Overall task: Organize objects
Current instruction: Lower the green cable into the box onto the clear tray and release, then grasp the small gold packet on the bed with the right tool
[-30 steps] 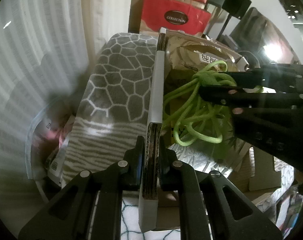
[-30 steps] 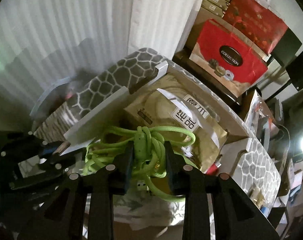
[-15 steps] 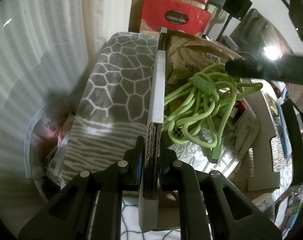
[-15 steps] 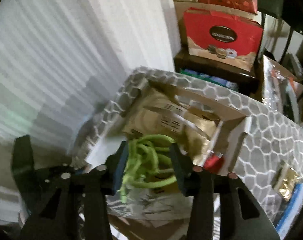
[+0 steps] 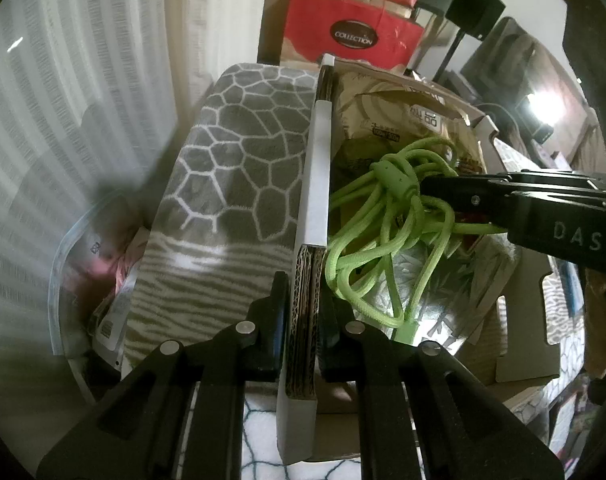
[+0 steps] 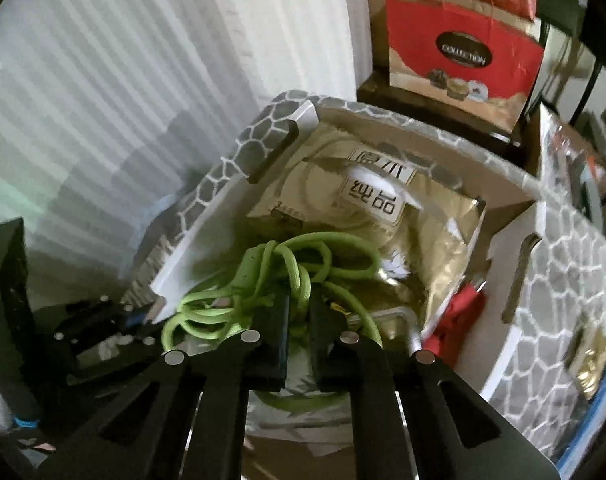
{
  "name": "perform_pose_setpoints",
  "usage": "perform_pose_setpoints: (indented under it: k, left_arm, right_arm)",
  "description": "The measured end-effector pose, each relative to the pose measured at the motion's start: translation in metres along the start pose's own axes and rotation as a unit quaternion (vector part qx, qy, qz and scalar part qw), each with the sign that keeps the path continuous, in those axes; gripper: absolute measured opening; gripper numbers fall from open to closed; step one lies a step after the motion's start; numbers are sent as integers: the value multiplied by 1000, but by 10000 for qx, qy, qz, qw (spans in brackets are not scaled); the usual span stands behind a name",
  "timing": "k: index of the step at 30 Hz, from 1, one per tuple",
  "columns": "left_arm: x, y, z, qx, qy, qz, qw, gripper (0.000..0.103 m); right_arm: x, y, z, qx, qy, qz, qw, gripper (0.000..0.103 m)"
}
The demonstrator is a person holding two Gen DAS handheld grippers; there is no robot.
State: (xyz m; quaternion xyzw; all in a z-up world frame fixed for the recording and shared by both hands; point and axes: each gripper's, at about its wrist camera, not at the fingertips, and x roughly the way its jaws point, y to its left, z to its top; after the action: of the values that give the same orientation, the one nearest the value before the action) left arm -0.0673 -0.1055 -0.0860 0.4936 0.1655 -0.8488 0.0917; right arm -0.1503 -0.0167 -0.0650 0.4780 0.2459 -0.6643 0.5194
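At the left of the left wrist view lies your grey patterned box flap (image 5: 239,168), and at bottom centre your left gripper (image 5: 303,320) is clamped tight on the cardboard box wall (image 5: 318,184). Right of that wall, mid-frame, the green cord (image 5: 387,216) sits coiled inside the box on a gold packet (image 5: 403,108). From the right edge your right gripper (image 6: 299,316) reaches in; its jaws have just been closing, nearly together, with a cord strand between them.

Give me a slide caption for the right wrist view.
Right hand-held gripper closing on green cord inside patterned storage box, gold pouch behind.
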Motion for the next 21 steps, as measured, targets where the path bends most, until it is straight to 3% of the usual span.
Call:
perform_pose_setpoints:
  k: [3, 6, 9, 11, 21]
  left_arm:
    - [0, 0, 0, 0, 2, 1, 10000, 10]
    - [0, 0, -1, 7, 3, 17, 10000, 10]
    - [0, 1, -1, 4, 1, 11, 10000, 10]
    - [0, 1, -1, 2, 0, 3, 10000, 10]
    - [0, 1, -1, -21, 15, 19, 10000, 10]
  right_arm:
    - [-5, 0, -1, -25, 86, -31, 10000, 15]
    - [-32, -10, 0, 93, -251, 47, 9996, 33]
    - [-61, -24, -1, 173, -506, 45, 9986, 35]
    - [-76, -37, -4, 243, -571, -68, 9980, 35]
    - [-111, -134, -35, 1065, -486, -941, 9887, 57]
